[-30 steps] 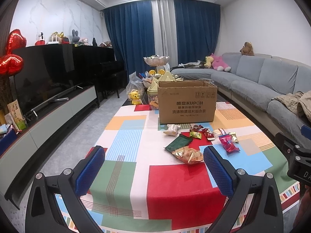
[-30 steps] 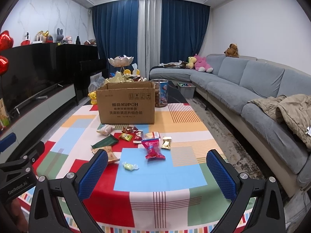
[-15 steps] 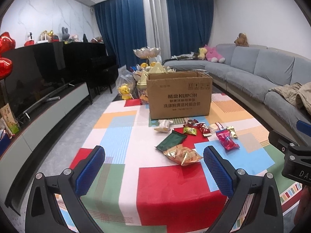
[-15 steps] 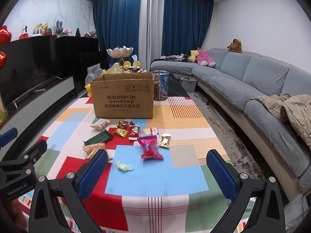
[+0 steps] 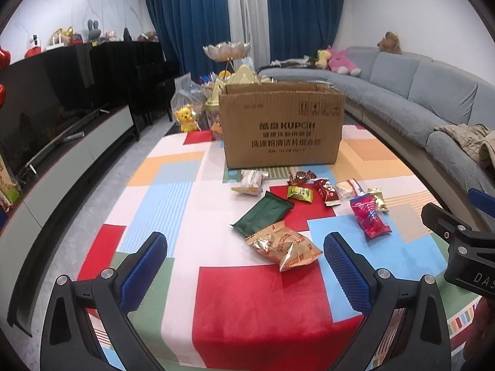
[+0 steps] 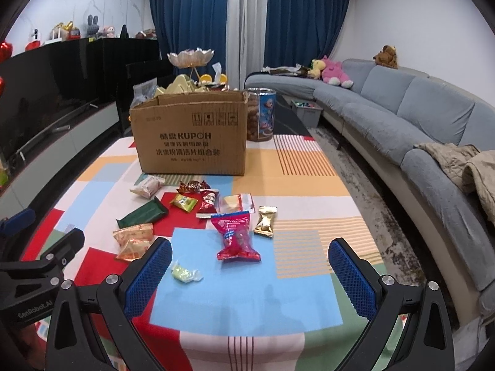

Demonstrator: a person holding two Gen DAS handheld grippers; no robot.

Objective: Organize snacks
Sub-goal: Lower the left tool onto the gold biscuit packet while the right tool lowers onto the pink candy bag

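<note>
**Inspector A:** State of the tongs?

**Inspector B:** Left gripper (image 5: pixel 244 258): jaws spread wide, nothing between the blue pads. It hangs above the near end of the table (image 5: pixel 253 309), which carries a cloth of coloured blocks. Right gripper (image 6: pixel 250 264): likewise spread wide and empty, low in its own frame.

**Inspector A:** Location of the snacks?

**Inspector B:** Loose on the cloth, centre of both frames, in front of the cardboard box (image 5: pixel 283 126). The box stands upright, flaps open, upper centre of the frame. Its contents cannot be seen.

**Inspector A:** Itemise.

**Inspector B:** In the left view: a gold-orange packet (image 5: pixel 283 245) lies nearest, just above the gap between the pads. A dark green packet (image 5: pixel 263 213) touches its upper edge. A red packet (image 5: pixel 369 216) lies to the right, with a small gold sachet (image 5: pixel 378 199) just beside it. Nearer the box: a pale wrapped cake (image 5: pixel 251 181), a green sachet (image 5: pixel 300 193), a brown twist-wrapped sweet (image 5: pixel 301 176) and a dark red sachet (image 5: pixel 327 191).

**Inspector A:** Anything only the right view shows?

**Inspector B:** A pale green sweet (image 6: pixel 185 272), apart from the rest, just beside the left-hand pad. A printed tin (image 6: pixel 261 114) stands behind the box's right corner. A grey sofa (image 6: pixel 402 111) runs down the right of the frame.
</note>
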